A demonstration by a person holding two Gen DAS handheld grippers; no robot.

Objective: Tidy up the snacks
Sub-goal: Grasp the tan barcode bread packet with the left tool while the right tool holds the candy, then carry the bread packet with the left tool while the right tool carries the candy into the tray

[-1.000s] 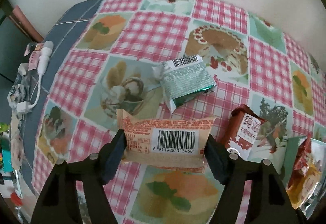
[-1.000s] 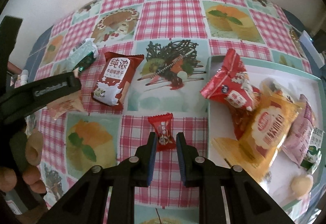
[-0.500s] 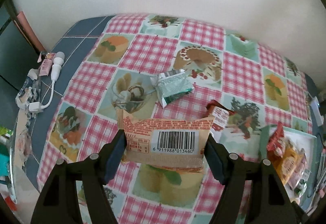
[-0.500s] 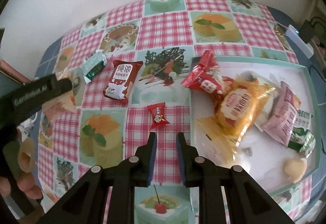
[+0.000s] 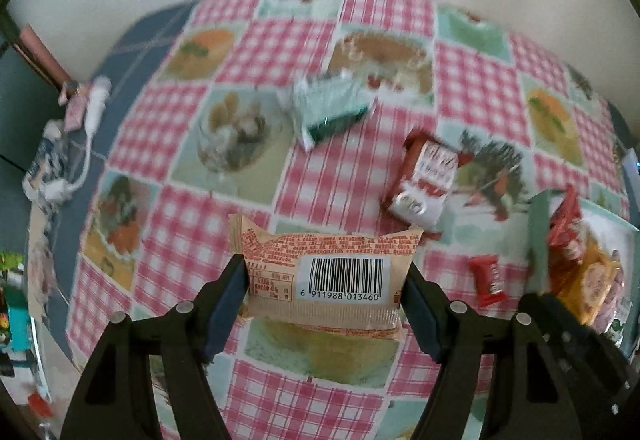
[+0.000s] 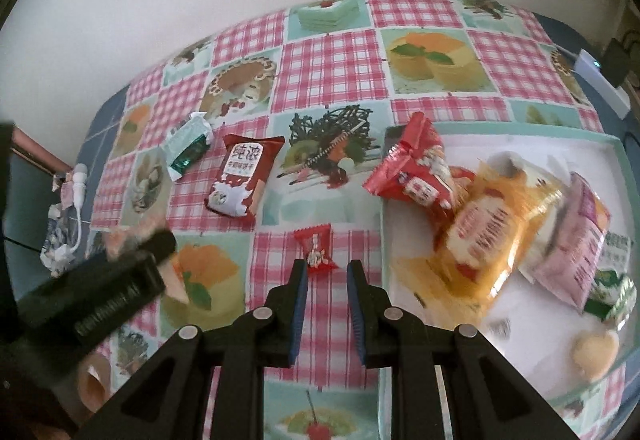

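My left gripper [image 5: 326,280] is shut on a beige snack packet with a barcode [image 5: 324,276] and holds it above the tablecloth. It also shows at the left of the right wrist view [image 6: 132,252]. My right gripper [image 6: 327,276] is open and empty, just short of a small red candy [image 6: 316,250]. A dark red milk-snack packet [image 6: 240,173] and a green-and-white packet [image 6: 186,145] lie on the cloth. A white tray with a teal rim [image 6: 500,129] at the right holds several snack packets.
The table has a pink checked cloth with dessert pictures [image 6: 332,59]. A white cable and small items [image 5: 86,119] lie on the blue table edge at the left. A white wall runs behind. A white adapter [image 6: 600,79] sits at the far right.
The left gripper has moved right and lower with the beige packet; the tray and the red candy have come into its view. The right gripper has closed in on the red candy.
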